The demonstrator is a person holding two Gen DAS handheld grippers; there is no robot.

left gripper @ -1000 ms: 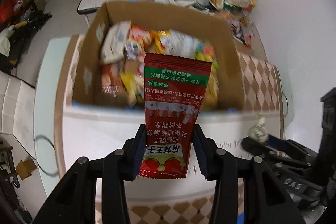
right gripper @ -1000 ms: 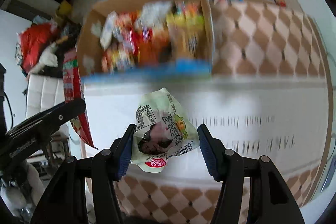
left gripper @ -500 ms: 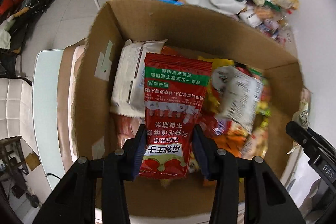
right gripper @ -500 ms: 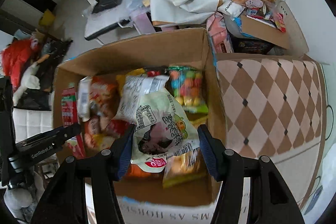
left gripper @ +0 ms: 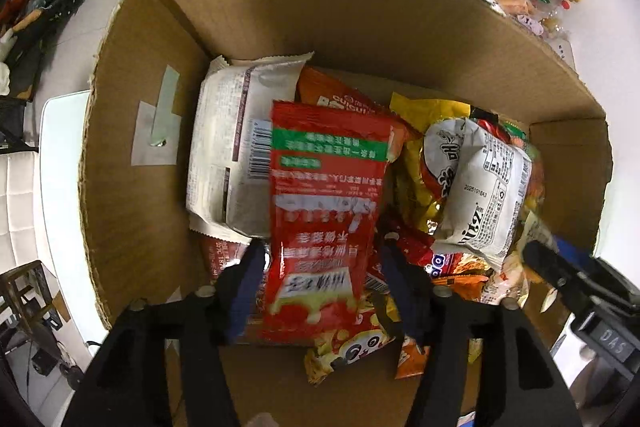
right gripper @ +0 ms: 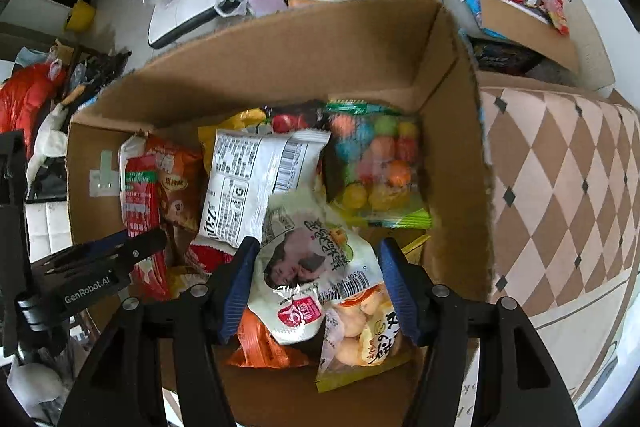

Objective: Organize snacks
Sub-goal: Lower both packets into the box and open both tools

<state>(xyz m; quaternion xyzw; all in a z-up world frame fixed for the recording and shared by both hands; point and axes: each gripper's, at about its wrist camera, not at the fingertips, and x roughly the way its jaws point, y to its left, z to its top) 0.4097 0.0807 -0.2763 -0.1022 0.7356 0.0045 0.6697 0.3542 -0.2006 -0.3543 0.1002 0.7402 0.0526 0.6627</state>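
Left wrist view: my left gripper [left gripper: 320, 283] points straight down into the cardboard box [left gripper: 132, 163], and its jaws have just been opening; the red sachet [left gripper: 324, 223] hangs between them with a visible gap on each side, so it's released, blurred, apparently dropping onto the pile. Under it sit a white wrapped pack [left gripper: 232, 147], an orange bag [left gripper: 340, 95], yellow packets and a crumpled white noodle-style pack [left gripper: 480, 187]. My right gripper's tip shows at the right edge, inside the box. Right wrist view: right gripper [right gripper: 316, 287] is also angled down over the same box [right gripper: 452, 163], jaws have just been easing apart slightly; the pale green-white snack pouch [right gripper: 308, 267] is between them. Left pad looks to be touching its edge, right pad looks clear, so I can't tell if it's gripped or already let go. Beside it: a bag of coloured candy balls [right gripper: 372, 167] and a white barcoded pack [right gripper: 256, 179]. The checkered tabletop [right gripper: 560, 187] lies right of the box. Step in hand, by my read: dropping both snacks into the box. Next: open right jaws fully, confirm both packs lie on the pile, lift both grippers straight up clear of the box walls, then go for more loose snacks.
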